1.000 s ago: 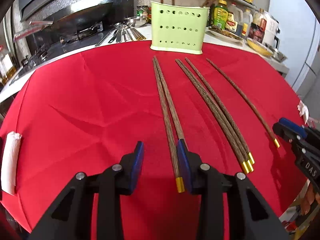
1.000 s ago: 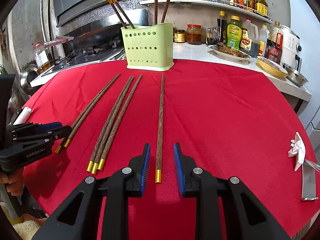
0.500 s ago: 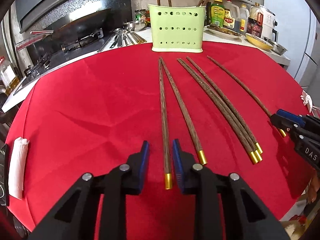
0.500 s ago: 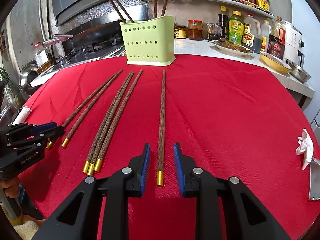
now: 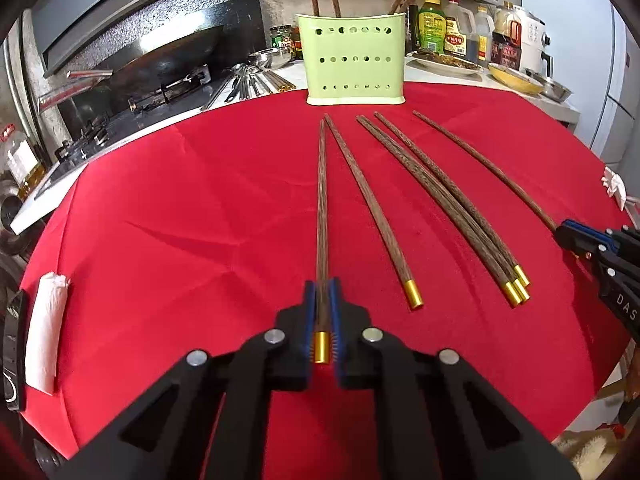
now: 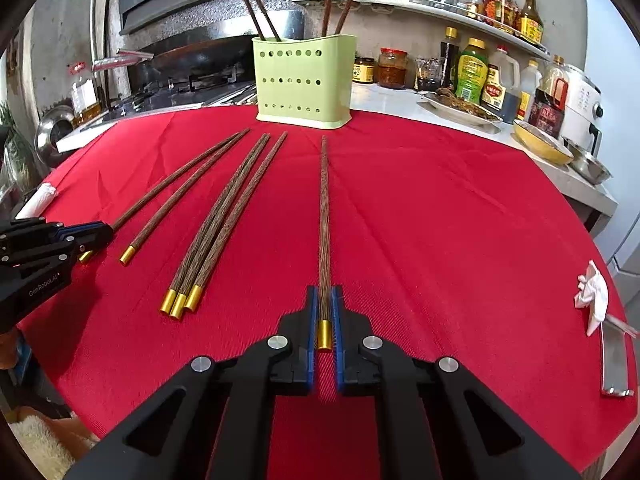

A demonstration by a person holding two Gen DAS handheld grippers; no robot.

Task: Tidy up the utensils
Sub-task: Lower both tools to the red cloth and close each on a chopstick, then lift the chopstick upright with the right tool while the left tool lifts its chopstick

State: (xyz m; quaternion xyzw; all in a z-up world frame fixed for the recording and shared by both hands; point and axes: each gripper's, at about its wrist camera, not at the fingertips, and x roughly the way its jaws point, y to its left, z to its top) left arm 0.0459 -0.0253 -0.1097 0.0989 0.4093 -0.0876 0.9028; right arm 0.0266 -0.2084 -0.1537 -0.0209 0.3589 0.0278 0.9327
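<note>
Several brown wooden chopsticks with gold caps lie on the red cloth (image 5: 180, 220), pointing at a green perforated holder (image 5: 355, 64) that has chopsticks standing in it. My left gripper (image 5: 322, 286) has its jaws closing on the leftmost chopstick (image 5: 321, 200), the blue pads pressing it just ahead of the gold cap. My right gripper (image 6: 325, 292) is closing the same way on the rightmost chopstick (image 6: 324, 208). Both held chopsticks still rest along the cloth. A single chopstick (image 5: 372, 208) and a bundle of three (image 5: 448, 200) lie between them.
A rolled white towel (image 5: 46, 332) lies at the cloth's left edge. At the right edge are a crumpled tissue (image 6: 592, 292) and a metal piece (image 6: 614, 360). Behind the holder (image 6: 304, 78) stand a stove with a wok (image 5: 160, 64), loose metal utensils (image 5: 248, 84), bottles (image 5: 456, 36) and bowls.
Both grippers went from open around a chopstick end to shut on it. The left gripper first shifted from beside the left pair to straddle the leftmost chopstick.
</note>
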